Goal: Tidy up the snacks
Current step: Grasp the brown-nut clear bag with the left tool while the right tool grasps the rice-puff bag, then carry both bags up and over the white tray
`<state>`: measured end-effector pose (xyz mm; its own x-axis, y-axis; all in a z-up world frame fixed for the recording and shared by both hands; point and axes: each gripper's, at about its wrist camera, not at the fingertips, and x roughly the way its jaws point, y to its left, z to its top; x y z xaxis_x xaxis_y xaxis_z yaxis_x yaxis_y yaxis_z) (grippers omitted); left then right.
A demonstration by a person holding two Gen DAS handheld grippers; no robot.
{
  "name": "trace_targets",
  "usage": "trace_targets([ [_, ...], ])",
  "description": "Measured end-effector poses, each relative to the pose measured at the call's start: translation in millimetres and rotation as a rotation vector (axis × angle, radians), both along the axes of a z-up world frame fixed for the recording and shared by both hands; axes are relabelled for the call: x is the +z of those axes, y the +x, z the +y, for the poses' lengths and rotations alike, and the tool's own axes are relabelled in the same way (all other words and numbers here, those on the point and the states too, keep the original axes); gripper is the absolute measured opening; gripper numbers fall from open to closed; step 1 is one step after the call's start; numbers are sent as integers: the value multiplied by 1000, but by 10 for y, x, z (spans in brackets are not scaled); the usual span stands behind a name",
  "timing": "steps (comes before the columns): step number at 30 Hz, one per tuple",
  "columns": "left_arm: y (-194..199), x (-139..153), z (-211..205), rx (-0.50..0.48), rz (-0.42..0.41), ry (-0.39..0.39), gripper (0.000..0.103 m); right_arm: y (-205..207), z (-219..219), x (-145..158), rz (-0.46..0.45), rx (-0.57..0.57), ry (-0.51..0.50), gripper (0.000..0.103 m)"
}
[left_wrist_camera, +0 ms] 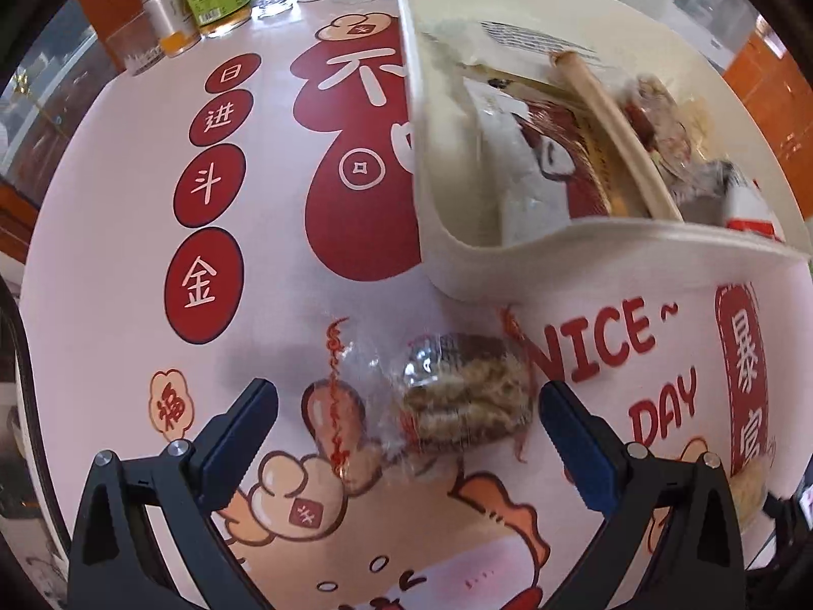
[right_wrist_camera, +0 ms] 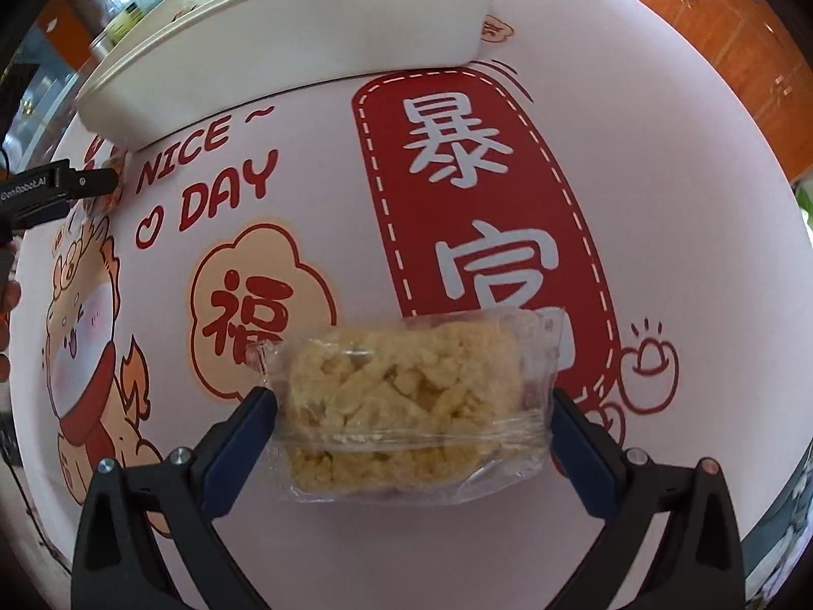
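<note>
My left hand-held gripper point(left_wrist_camera: 409, 406) hangs open over the desk point(left_wrist_camera: 127, 234), its two blue pads wide apart with a small wrapped snack point(left_wrist_camera: 457, 396) lying between them, touching neither. That one is a brownish, shredded-looking cake in a clear wrapper with frilled red-edged ends. Just beyond it sits the white bin point(left_wrist_camera: 584, 264), already holding several packets, so I judge the sorting is under way and not finished.

My right hand-held gripper point(right_wrist_camera: 414, 417) is set around a pale yellow puffed rice cake point(right_wrist_camera: 401, 396) in clear film. The left pad looks to be against the wrapper's edge and the right pad sits at the far side of the bag, but I cannot tell whether the jaws are pressing on it or only bracketing it. In that view the bin's side wall point(right_wrist_camera: 284, 51) is well apart from it, up the desk.

Both snacks should be very light and crumbly. The film is slick and loose, so pinching only the wrapper ends risks a slip or a swing; squeezing hard across the cake could crack it. I would take each one across its middle, pads on the firm body, with a gentle close, then lift over the rim and let go low inside.
</note>
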<state>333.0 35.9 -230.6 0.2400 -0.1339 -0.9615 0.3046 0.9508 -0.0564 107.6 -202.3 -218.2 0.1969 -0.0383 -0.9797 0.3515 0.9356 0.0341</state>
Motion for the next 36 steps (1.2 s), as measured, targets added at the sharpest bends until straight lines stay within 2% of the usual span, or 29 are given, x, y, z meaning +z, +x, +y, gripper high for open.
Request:
trace_targets([
  [3, 49, -76, 19, 9, 12, -5, 96, 2, 36, -31, 18, 2, -36, 102],
  [5, 47, -100, 22, 10, 10, -19, 83, 16, 110, -40, 20, 9, -55, 101],
  [8, 13, -92, -9, -14, -18, -7, 71, -1, 161, 3, 2, 20, -61, 92],
  [9, -8, -85, -14, -22, -25, -8, 68, -8, 206, 25, -7, 28, -63, 85],
  [10, -34, -80, -23, -31, -34, 0, 59, -23, 293, 44, -8, 31, -65, 82],
  [11, -67, -70, -33, -43, -46, 15, 59, -29, 315, 48, -6, 33, -63, 82],
  [17, -365, -50, 40, -76, -38, -12, 58, -122, 454, 75, -16, 26, -44, 80],
  [25, -943, 283, 3, -135, -79, -10, 58, -315, 640, 105, -32, 65, -25, 80],
  [29, -1208, 433, -86, -146, -86, -25, 58, -359, 629, 231, -67, 84, -4, 80],
  [32, -1321, 557, -158, -127, -88, -47, 58, -482, 521, 398, -105, 100, 10, 80],
  [36, -1439, 718, -249, -89, -115, -49, 58, -449, 451, 569, -177, 120, 33, 80],
])
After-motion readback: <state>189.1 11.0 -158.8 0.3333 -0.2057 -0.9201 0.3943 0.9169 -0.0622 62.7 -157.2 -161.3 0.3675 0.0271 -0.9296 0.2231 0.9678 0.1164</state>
